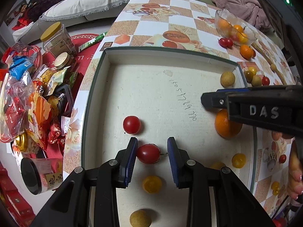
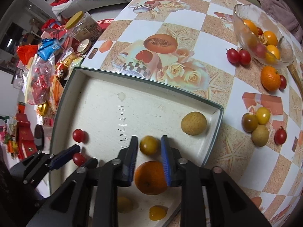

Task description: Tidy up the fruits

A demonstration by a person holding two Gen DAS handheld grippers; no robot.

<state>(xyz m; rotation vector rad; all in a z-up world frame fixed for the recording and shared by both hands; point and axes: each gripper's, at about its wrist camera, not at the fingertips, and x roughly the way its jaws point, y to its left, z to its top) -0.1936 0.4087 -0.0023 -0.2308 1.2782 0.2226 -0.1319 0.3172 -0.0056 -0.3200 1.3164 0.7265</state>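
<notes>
left tongs [image 1: 152, 149]: spread open over the tray, a red cherry tomato [image 1: 148, 153] sitting between the pads, touching the left one, gap on the other side
right tongs [image 2: 149, 147]: open too, a yellow tomato [image 2: 149, 144] between the tips, not squeezed as far as I can see
tray [image 2: 151, 87]: white inside, green rim, also holds an orange [image 2: 150, 177], a tan round fruit [image 2: 193, 123] and another red tomato [image 1: 131, 124]
surface [image 2: 208, 37]: checkered cloth, glass bowl [image 2: 246, 36] of fruit at the far right, loose tomatoes and a mandarin [image 2: 270, 78] near it
</notes>
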